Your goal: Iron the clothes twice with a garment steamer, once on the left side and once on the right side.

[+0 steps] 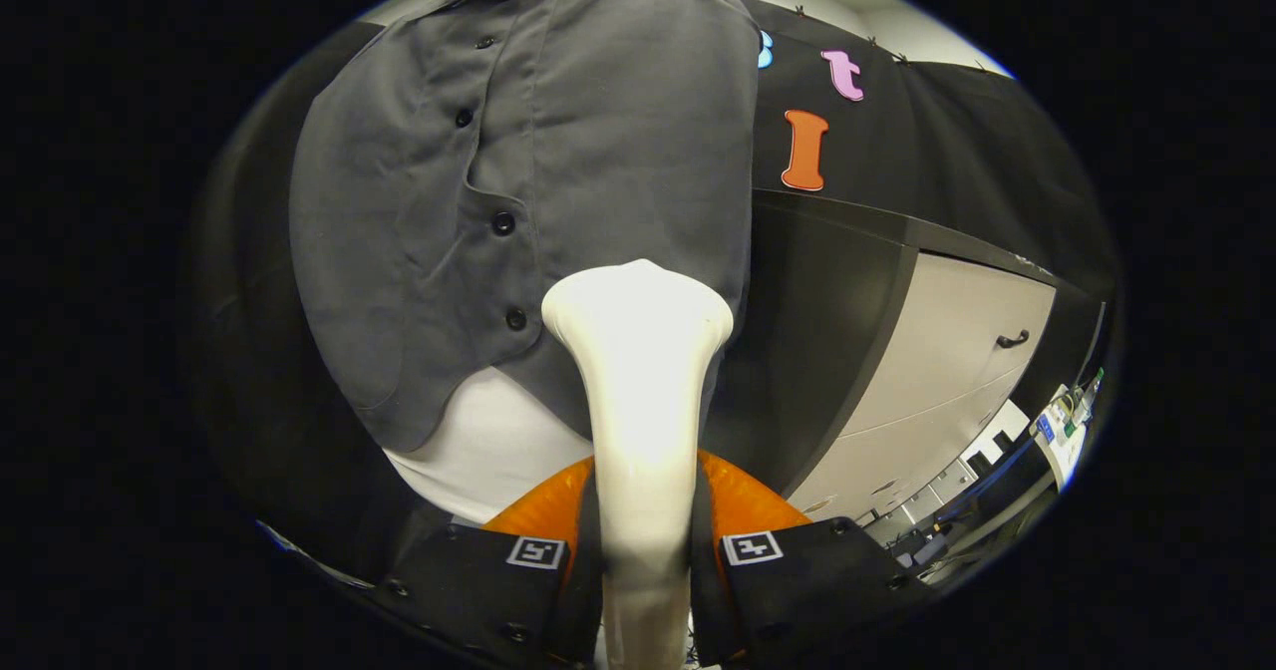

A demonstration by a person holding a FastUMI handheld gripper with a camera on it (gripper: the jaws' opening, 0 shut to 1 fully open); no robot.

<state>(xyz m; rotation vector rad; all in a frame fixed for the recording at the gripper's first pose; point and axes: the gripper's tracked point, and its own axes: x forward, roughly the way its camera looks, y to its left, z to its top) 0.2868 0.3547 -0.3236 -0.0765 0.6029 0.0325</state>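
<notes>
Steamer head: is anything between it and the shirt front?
Nothing visible. The gripper is shut on the steamer, whose head sits at the lower hem of the grey shirt, just beside the button placket. No object lies between head and fabric; whether they touch cannot be told.

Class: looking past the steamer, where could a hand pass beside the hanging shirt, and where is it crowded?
The gripper is shut on the steamer, whose head meets the shirt near its hem: crowded. Free: the white panel below the hem, and the dark wall between shirt and cabinet door.
</notes>
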